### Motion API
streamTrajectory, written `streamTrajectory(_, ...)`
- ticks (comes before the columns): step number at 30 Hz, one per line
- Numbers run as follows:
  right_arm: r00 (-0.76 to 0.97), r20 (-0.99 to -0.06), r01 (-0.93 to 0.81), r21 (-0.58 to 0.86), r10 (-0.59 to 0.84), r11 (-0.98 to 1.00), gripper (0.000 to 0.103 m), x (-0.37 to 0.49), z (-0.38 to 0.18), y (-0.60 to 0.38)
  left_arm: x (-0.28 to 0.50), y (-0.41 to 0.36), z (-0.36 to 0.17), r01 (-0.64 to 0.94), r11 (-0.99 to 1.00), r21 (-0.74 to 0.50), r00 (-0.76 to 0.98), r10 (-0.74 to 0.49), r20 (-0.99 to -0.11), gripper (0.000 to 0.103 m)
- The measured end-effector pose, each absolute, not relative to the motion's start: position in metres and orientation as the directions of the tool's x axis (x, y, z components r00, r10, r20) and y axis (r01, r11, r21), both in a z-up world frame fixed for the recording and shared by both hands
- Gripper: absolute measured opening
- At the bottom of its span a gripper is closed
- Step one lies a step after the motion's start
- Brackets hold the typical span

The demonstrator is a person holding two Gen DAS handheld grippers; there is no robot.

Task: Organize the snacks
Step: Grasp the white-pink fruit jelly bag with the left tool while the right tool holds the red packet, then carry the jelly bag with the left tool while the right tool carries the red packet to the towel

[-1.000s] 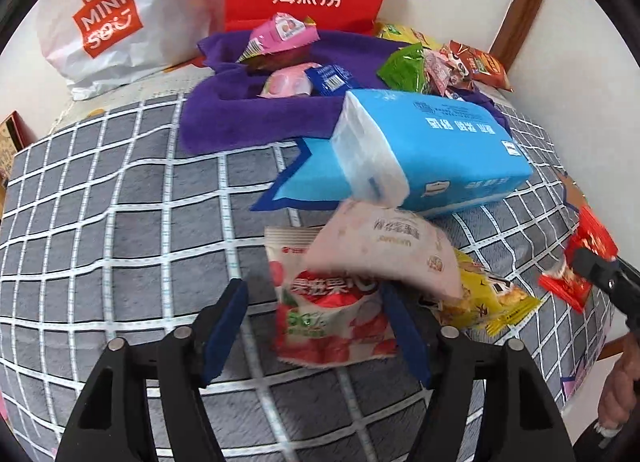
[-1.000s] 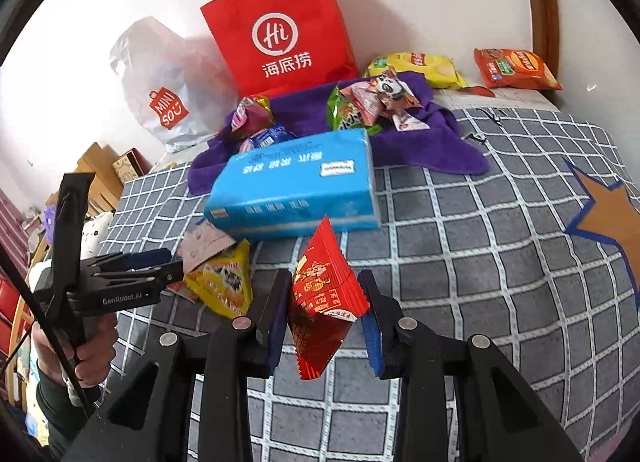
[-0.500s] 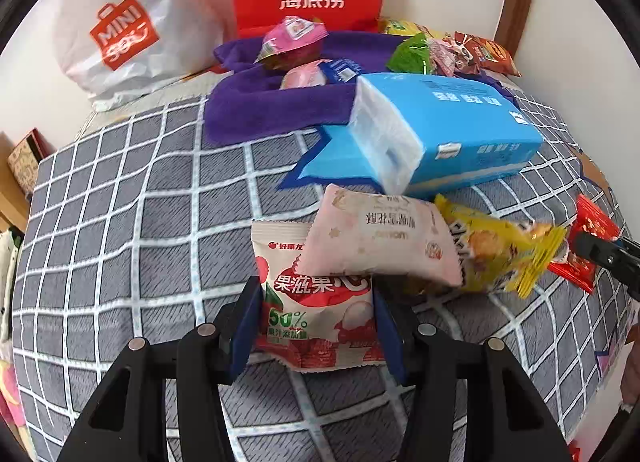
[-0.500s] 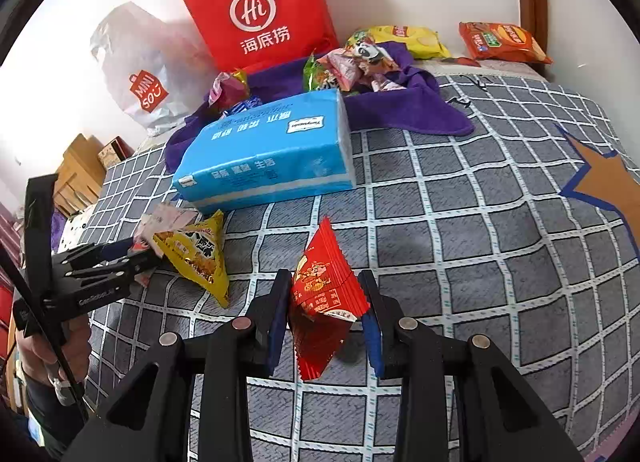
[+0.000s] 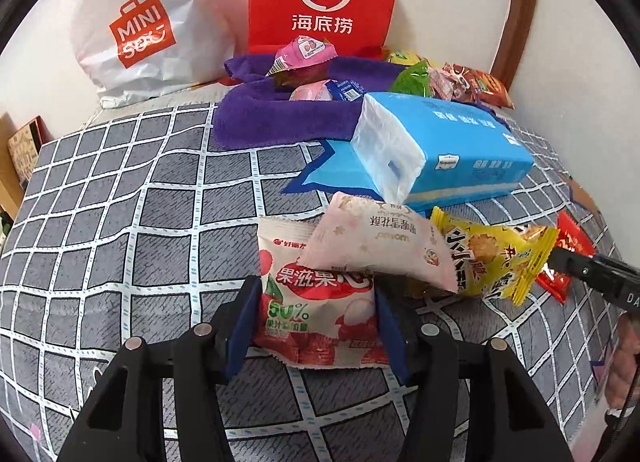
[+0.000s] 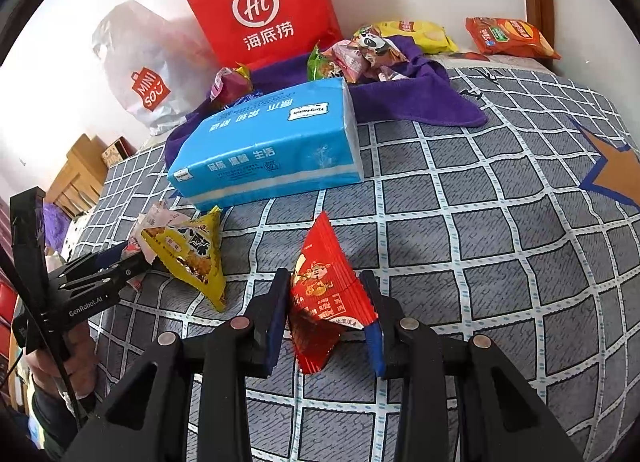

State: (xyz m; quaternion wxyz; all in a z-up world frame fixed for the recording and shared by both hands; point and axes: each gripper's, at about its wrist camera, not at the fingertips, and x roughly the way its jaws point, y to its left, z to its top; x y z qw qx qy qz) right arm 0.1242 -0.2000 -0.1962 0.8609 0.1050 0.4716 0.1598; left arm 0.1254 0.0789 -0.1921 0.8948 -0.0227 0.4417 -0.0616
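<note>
A grey checked bedspread (image 5: 120, 221) is spread under everything. A white-and-red fruit-candy packet (image 5: 316, 302) is clamped by the left gripper (image 5: 316, 318), with a pale pink packet (image 5: 380, 246) lying on it. A crinkly red foil packet (image 6: 324, 298) is pinched by the right gripper (image 6: 326, 310). A blue tissue pack (image 6: 268, 153) is sat just behind.

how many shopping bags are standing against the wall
2: a red paper bag behind the purple towel, and a white plastic bag to its left. Nothing visible suggests another, though snacks may hide things.
</note>
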Motion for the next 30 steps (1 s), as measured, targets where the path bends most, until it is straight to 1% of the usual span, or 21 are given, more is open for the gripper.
streamTrajectory(3,0.505,-0.777,-0.177,0.333,0.376,0.926,0.034,0.123,-0.195,-0.2,0.125,0.081,-0.192,0.082,0.991,-0.105,0.603,-0.134,-0.786,0.05)
streamTrajectory(6,0.503,-0.782,-0.184,0.32,0.369,0.929,0.034,0.121,-0.19,-0.2,0.122,0.081,-0.191,0.073,0.992,-0.1,0.58,-0.124,-0.805,0.05)
streamTrajectory(8,0.509,-0.783,-0.193,0.3,0.357,0.934,0.034,0.12,-0.183,-0.2,0.118,0.086,-0.185,0.053,0.988,-0.142,0.56,-0.147,-0.816,0.05)
streamTrajectory(10,0.518,-0.78,-0.199,0.29,0.351,0.936,0.034,0.119,-0.177,-0.201,0.114,0.088,-0.179,0.041,0.988,-0.148,0.554,-0.146,-0.819,0.05)
streamTrajectory(13,0.531,-0.77,-0.204,0.289,0.354,0.935,0.034,0.12,-0.166,-0.202,0.106,0.09,-0.166,0.028,0.99,-0.138,0.569,-0.129,-0.812,0.049)
streamTrajectory(17,0.558,-0.753,-0.22,0.271,0.349,0.937,0.034,0.12,-0.15,-0.2,0.1,0.093,-0.147,0.033,0.987,-0.16,0.587,-0.148,-0.796,0.049)
streamTrajectory(21,0.568,-0.754,-0.213,0.253,0.331,0.944,0.034,0.125,-0.137,-0.197,0.099,0.091,-0.131,0.038,0.988,-0.15,0.607,-0.142,-0.782,0.049)
streamTrajectory(26,0.597,-0.751,-0.2,0.201,0.282,0.959,0.034,0.13,-0.119,-0.193,0.104,0.088,-0.112,0.057,0.983,-0.176,0.626,-0.173,-0.76,0.049)
streamTrajectory(30,0.616,-0.738,-0.197,0.195,0.276,0.961,0.034,0.133,-0.104,-0.194,0.11,0.083,-0.098,0.078,0.979,-0.186,0.637,-0.193,-0.746,0.049)
